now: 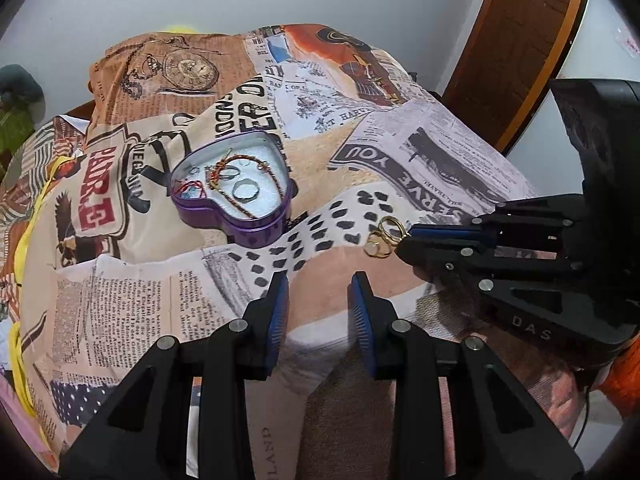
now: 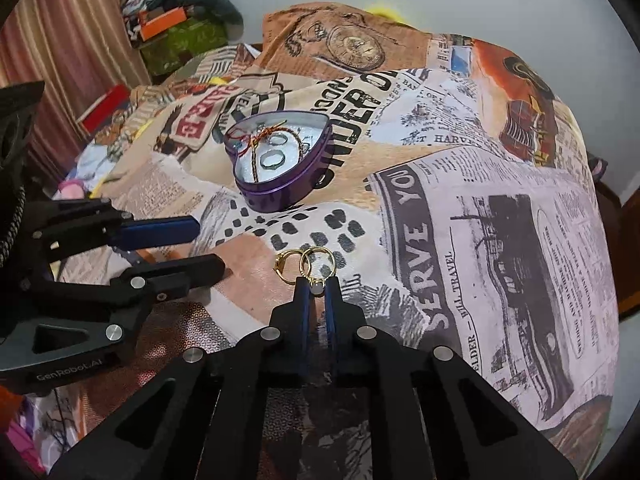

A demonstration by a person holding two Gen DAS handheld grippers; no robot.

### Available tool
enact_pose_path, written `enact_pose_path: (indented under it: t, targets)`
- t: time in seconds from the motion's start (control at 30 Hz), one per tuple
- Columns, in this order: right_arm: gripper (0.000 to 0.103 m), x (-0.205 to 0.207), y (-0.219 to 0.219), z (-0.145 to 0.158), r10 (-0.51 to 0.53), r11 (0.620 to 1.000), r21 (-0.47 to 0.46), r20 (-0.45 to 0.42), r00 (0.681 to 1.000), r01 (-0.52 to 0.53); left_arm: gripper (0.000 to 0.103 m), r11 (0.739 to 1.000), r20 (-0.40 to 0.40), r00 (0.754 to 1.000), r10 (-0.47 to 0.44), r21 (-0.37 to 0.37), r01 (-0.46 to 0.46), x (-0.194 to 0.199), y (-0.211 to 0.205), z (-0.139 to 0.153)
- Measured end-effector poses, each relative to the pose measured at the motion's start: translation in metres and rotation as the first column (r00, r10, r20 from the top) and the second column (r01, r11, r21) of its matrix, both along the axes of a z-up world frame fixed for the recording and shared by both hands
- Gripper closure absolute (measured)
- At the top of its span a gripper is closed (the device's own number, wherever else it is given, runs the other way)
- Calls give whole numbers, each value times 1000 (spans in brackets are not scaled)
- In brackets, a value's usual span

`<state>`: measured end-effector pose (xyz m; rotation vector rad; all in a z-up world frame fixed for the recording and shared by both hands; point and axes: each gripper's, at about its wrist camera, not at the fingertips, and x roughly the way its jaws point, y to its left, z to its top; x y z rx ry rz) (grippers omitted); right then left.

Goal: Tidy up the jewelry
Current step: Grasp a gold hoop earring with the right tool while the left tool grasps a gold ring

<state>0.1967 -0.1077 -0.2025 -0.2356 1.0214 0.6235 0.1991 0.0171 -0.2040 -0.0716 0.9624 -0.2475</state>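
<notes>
**Gold rings: right gripper clamped on one, tin not yet reached**

Gold rings [image 2: 304,266], two of them, lie touching each other on the printed newspaper-pattern cloth [image 2: 460,208], just ahead of the right gripper [image 2: 317,289]. Its jaws are drawn almost together, pinching the near ring at its pale stone (the stone sits right in the slit between the blue pads). From these views I can't say if the ring has left the cloth. The second ring leans against the first, so a lift may drag it along.

The purple heart-shaped tin [image 2: 280,196] sits open further back on the cloth, well apart from the rings. Inside: silver rings and a red-gold cord on white padding. Judging by that, it's the drop target.

The left gripper [image 1: 318,284] hovers over bare cloth with its jaws apart, nothing between them, near the tin's front edge. Likely parked there to stay out of the way, or ready to steady the tin.

Next move probably: lift, carry over the tin, release.
</notes>
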Motion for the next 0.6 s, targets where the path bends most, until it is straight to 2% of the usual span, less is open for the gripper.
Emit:
enact_pose_path:
  t: [0.17, 0.5, 0.6]
  targets:
    - [96, 2, -13, 6, -48, 998, 42, -4, 999, 48, 71, 999, 13, 999, -41, 36, 40, 0, -19, 5]
    - [96, -3, -37, 20, -84, 996, 39, 51, 995, 82, 72, 991, 24, 998, -58, 123, 54, 15, -46, -5]
    - [96, -1, -43, 23, -97, 994, 47, 58, 994, 94, 80, 992, 26, 999, -41, 124, 37, 18, -45, -5]
